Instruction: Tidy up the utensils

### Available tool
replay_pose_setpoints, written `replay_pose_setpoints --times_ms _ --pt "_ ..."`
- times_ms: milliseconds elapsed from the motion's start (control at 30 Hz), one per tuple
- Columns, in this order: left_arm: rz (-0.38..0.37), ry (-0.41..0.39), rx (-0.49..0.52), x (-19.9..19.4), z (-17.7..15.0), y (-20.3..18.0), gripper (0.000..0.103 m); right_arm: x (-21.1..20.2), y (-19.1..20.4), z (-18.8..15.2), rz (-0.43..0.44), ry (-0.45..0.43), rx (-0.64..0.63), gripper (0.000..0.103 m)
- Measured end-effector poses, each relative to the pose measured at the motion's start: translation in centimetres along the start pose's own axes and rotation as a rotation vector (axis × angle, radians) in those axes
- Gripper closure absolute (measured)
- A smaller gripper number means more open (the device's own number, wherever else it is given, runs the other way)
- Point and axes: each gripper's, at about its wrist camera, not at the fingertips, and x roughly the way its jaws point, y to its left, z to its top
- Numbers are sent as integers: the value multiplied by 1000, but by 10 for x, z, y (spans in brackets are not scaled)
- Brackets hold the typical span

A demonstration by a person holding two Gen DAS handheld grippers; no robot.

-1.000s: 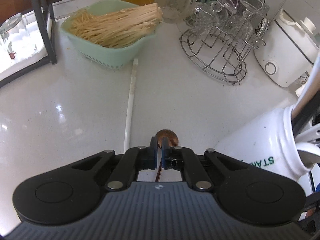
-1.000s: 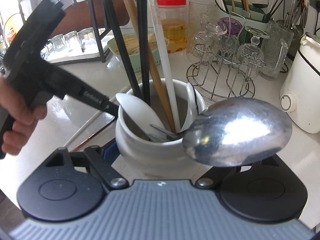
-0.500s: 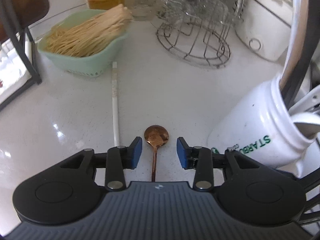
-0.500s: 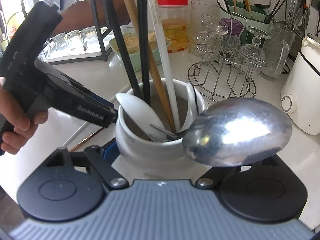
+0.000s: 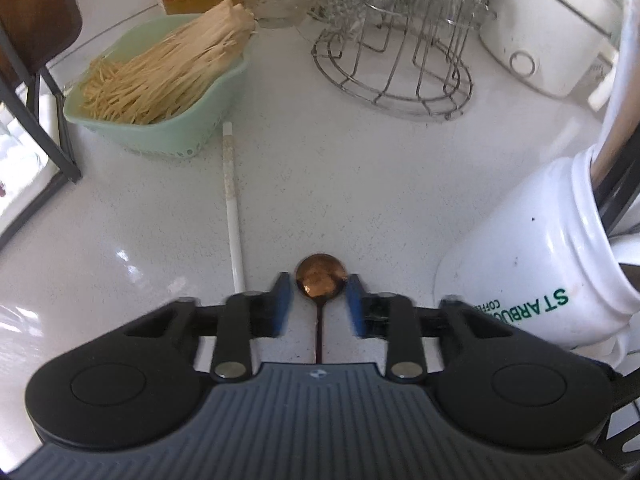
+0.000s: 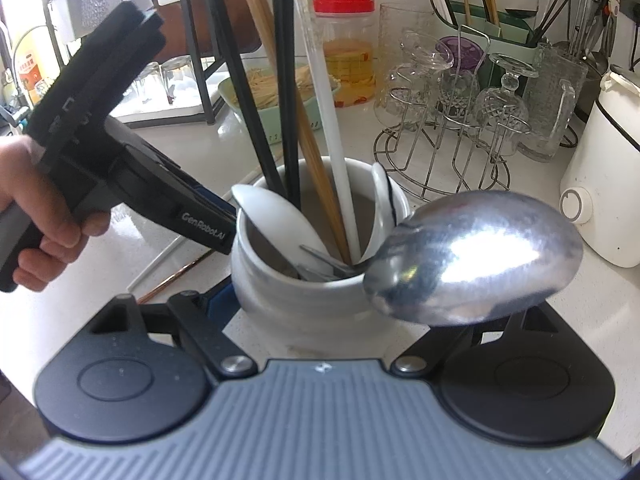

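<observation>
Copper spoon [image 5: 320,280] faces left gripper [image 5: 320,300] only.

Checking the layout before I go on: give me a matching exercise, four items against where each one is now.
1 copper spoon
2 loose white chopstick
3 black chopsticks
4 dried noodles

A standing in the white jar
B in the green basket
C on the counter, far end by the green basket
D on the counter between the fingers of the left gripper, which are closing but not touching it

Pairs: 1-D, 2-C, 3-A, 4-B
</observation>
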Motion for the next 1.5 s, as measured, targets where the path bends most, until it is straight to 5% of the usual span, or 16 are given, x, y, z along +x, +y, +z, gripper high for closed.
replay_pose_setpoints --times_ms 333,867,933,1033,1433,1500 --pt "-32 -6 -34 -12 -14 1 73 -1 2 1 -6 5 -3 12" --pt "-11 -174 -109 -97 -39 -6 74 -1 4 1 -29 10 -14 12" --pt "-11 -199 -113 -110 -44 -7 99 -1 5 1 -36 14 -14 12" --pt "-15 -230 -113 -127 -51 -10 100 0 7 0 -49 14 -18 12" --pt "-84 -152 -115 -97 -73 -8 98 0 7 -1 -64 0 -19 12" --pt "-88 -132 -121 -85 -73 -7 88 0 8 -2 -64 0 -19 12"
